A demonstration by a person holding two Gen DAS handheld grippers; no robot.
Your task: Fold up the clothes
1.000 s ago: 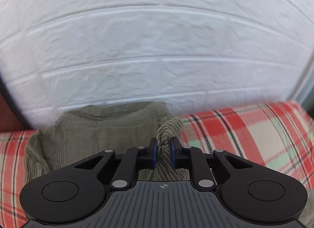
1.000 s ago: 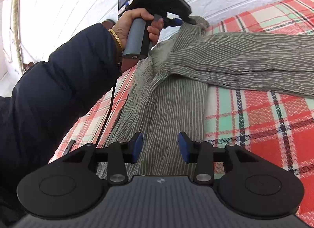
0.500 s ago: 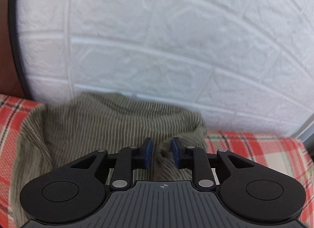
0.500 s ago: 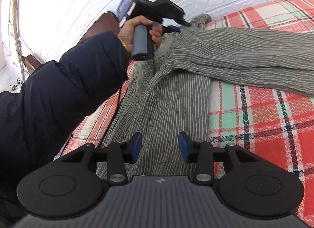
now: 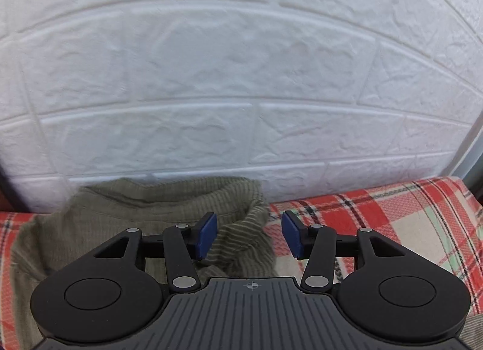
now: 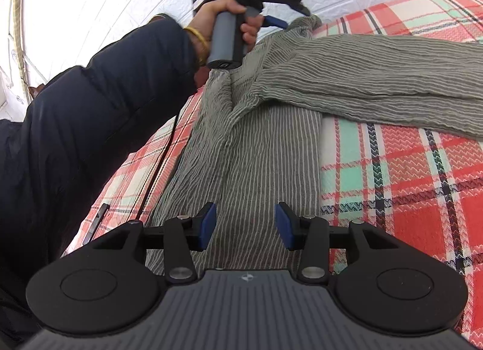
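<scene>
Jaws left gripper point(image 5: 249, 235): opening, striped garment point(image 5: 126, 217) unpinched | right gripper point(image 6: 246, 226): parted, empty above garment

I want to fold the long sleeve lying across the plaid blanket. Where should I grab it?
Probably by its far end, which runs out of view right. The sleeve lies flat and narrow on the blanket. Come from above with the right hand-held gripper, pinching across the width.

One striped garment point(image 6: 256, 151), one plaid cover point(image 6: 407, 193), two grippers (left point(image 5: 249, 235), right point(image 6: 246, 226)).
</scene>
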